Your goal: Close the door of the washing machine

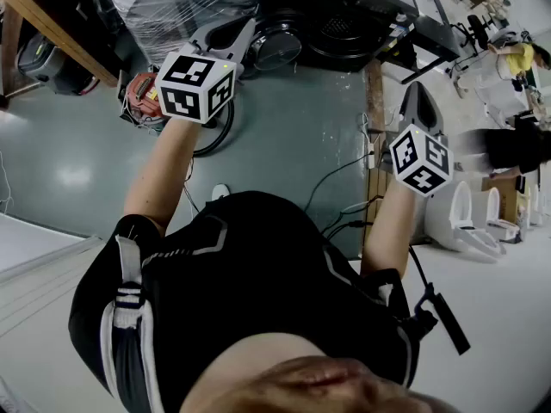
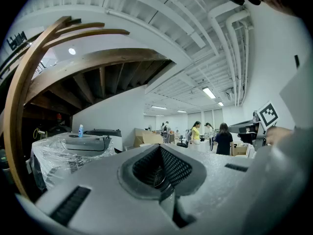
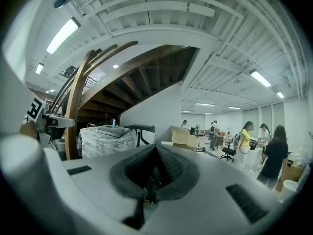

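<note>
Head view: both forearms reach forward and level, the left gripper (image 1: 234, 33) at upper left, the right gripper (image 1: 417, 97) at right. The plastic-wrapped washing machine (image 1: 172, 7) sits at the top edge. Left gripper view: jaws pressed together, empty; machine lower left. Right gripper view: jaws together, empty; machine left of centre.

Long ceiling light strips (image 3: 62, 35) flood both gripper views with bright, even white light, and the ceiling nearly washes out. The underside of the wooden stair (image 3: 146, 80) lies in deep shadow. Fisheye distortion bows its beams and leaves black corners. The nearest foreground is soft, while the distant room is sharper. The head view is dimmer, with dark upper parts and a pale glare patch on the grey-green floor (image 1: 293, 136) at left.
</note>
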Tool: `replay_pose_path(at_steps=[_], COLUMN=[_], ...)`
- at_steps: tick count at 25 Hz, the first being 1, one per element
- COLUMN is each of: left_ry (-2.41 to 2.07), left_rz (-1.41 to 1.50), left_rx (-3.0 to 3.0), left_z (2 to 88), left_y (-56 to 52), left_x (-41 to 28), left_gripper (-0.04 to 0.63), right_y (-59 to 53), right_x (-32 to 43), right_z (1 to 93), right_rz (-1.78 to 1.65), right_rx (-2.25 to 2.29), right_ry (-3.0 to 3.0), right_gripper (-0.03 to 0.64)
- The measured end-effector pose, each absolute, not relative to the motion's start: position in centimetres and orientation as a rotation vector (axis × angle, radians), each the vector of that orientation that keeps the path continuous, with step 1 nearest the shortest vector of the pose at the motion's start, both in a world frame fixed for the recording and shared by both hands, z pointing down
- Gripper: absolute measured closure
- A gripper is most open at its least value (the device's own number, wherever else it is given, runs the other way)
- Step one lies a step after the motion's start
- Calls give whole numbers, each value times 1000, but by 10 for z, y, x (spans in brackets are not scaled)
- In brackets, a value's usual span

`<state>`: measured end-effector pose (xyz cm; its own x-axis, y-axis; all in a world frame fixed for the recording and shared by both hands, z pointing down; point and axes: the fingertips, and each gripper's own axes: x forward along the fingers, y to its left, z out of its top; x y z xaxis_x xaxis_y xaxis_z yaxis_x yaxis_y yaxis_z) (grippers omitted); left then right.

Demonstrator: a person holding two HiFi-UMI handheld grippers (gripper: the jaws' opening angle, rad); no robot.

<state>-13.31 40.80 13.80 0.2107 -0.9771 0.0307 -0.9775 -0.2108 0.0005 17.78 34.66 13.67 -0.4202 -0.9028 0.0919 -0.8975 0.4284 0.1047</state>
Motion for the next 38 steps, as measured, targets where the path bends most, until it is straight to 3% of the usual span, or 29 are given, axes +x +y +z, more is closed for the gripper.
replay_pose_path(at_steps=[23,38], left_ry=[-1980,-1979], left_rz=[33,47], left_rx=[2421,2465], left_z=[143,150], left_y=[417,425], left_x=[-143,-187], left_gripper=[592,592], right_y=[349,359], right_x=[165,103], right_z=[135,145], right_rz=[-41,-68], right_rx=[1600,1544], right_ry=[-2561,-2548], right_gripper=[612,612])
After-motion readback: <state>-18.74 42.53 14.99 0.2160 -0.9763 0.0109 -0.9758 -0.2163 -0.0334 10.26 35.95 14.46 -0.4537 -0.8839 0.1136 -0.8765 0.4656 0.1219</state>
